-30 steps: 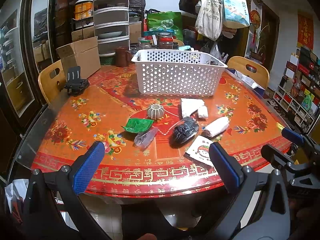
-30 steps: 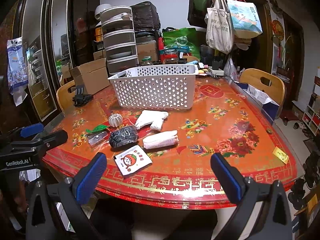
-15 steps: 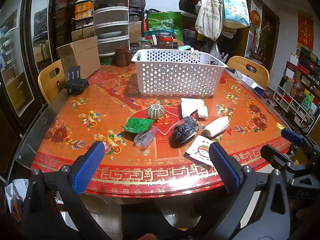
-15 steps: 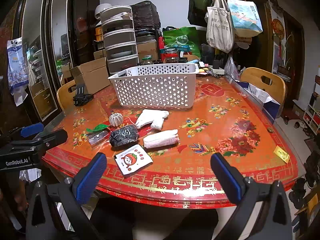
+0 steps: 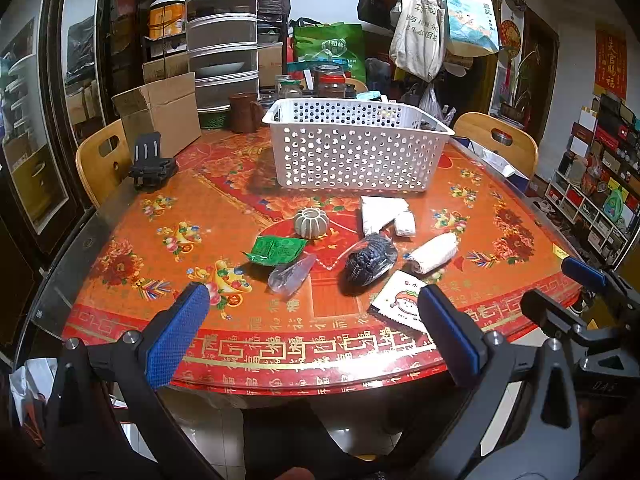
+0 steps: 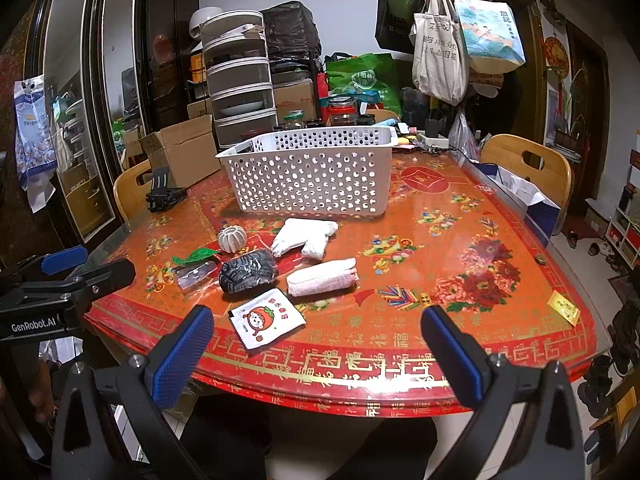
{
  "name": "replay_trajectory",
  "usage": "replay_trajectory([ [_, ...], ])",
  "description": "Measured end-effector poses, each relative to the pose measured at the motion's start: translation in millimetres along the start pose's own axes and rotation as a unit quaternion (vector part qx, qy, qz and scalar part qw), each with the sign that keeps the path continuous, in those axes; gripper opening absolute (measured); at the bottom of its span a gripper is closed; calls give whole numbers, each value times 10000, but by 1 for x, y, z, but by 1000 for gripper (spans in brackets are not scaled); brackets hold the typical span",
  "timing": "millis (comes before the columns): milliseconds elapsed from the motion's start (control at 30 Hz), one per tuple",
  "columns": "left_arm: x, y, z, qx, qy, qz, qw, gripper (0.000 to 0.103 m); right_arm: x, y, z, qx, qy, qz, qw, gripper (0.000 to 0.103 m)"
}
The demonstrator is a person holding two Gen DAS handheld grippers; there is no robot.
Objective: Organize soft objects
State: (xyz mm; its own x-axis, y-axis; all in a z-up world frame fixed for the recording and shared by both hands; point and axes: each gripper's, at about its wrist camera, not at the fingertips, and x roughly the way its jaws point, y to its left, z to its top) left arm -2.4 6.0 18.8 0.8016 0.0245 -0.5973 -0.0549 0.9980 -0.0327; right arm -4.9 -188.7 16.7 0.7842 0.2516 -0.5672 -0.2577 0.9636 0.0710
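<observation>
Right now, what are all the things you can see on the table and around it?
Basket: 1, white with holes, far middle of the table.
Pumpkin-shaped thing: 1, grey, in front of the basket.
Green packet: 1, green, left of the pile.
Clear wrapper: 1, see-through, beside the green packet.
Dark bundle in plastic: 1, black, middle of the pile.
White cloth: 1, white, folded, near the basket.
White roll: 1, white, right of the pile.
Cartoon sachet: 1, white and red, near edge.
Cardboard box: 1, brown, far left.
Black stand: 1, black, left side.
Chairs: 2, wooden.
Table: 1, red and orange.
Left gripper: blue fingers, open.
Right gripper: blue fingers, open.
</observation>
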Motion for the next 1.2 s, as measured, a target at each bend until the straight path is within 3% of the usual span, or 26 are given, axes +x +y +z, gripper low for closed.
replay_trajectory([
  [467, 5, -2, -1, -11, 32, -13, 10000, 103, 1, -1, 0, 55, 20, 54, 10000, 103],
  [767, 22, 16, 5, -194, -98, -474, 9986, 103, 16, -17, 3, 164, -281, 21, 9995, 103],
  [900, 55, 18, 6, -48, 272, -212, 9994, 103, 35, -23, 4, 205, -3, 158, 9997, 103],
  [1100, 96, 35, -4, -185, 694, -474, 9963, 103, 69, -25, 2, 199, 494, 235, 9983, 103],
  [1200, 110, 43, -5, -250, 719, -402, 9963, 103, 81, -24, 3, 198, 621, 376, 9972, 103],
])
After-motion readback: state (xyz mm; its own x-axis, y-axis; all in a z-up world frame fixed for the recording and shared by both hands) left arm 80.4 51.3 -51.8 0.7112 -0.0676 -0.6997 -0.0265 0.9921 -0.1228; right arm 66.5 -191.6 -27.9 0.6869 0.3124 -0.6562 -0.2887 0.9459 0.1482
